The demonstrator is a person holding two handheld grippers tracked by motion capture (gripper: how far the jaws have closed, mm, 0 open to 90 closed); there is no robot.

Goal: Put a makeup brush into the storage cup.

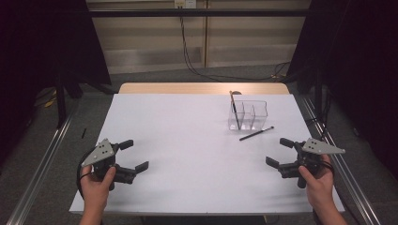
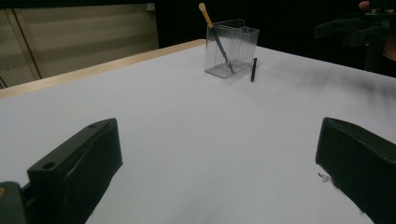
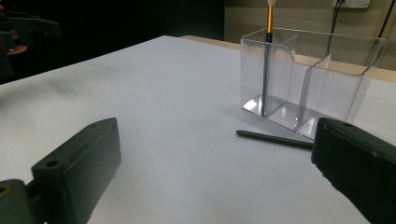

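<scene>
Clear organiser (image 1: 248, 115), one brush (image 1: 233, 108) inside

White table (image 1: 187, 140), clear divided holder (image 1: 253, 117) standing on it; black pen (image 1: 256, 133) lying just beside

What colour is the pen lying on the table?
Black; the pen shows best in the right gripper view.

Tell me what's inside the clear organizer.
The clear organizer holds one brush, standing tilted in its left-end compartment. The other compartments look empty through the clear walls. A black pen lies outside on the table.
</scene>
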